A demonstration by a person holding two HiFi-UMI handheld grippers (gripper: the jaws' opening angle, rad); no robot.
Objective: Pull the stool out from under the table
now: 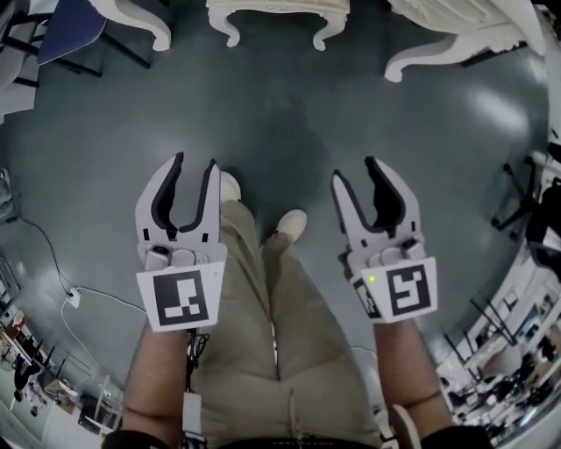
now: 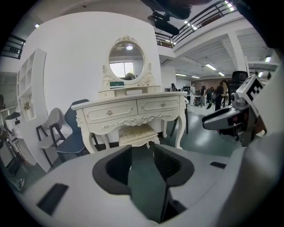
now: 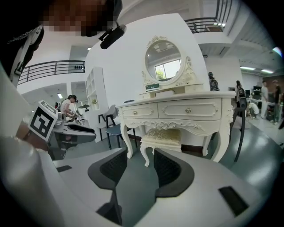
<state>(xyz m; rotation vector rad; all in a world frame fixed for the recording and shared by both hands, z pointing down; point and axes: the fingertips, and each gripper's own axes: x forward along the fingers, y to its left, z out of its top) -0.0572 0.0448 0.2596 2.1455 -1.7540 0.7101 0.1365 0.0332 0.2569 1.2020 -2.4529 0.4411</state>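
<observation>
The cream stool (image 1: 277, 12) with curved legs stands tucked under the ornate white dressing table (image 1: 456, 39) at the far edge of the head view. Its padded seat (image 2: 135, 132) shows beneath the table's drawers (image 2: 133, 108) in the left gripper view, and the stool (image 3: 166, 135) sits under the table (image 3: 177, 110) in the right gripper view. My left gripper (image 1: 196, 161) and right gripper (image 1: 353, 168) hover side by side over the grey floor, well short of the stool. Both are open and hold nothing, as the left gripper (image 2: 142, 150) and right gripper (image 3: 140, 155) views confirm.
A blue chair (image 2: 73, 133) and a grey chair (image 2: 49, 126) stand left of the table. A white cable and plug (image 1: 74, 298) lie on the floor at left. A black office chair (image 1: 535, 210) is at right. The person's legs and white shoes (image 1: 289, 226) are between the grippers.
</observation>
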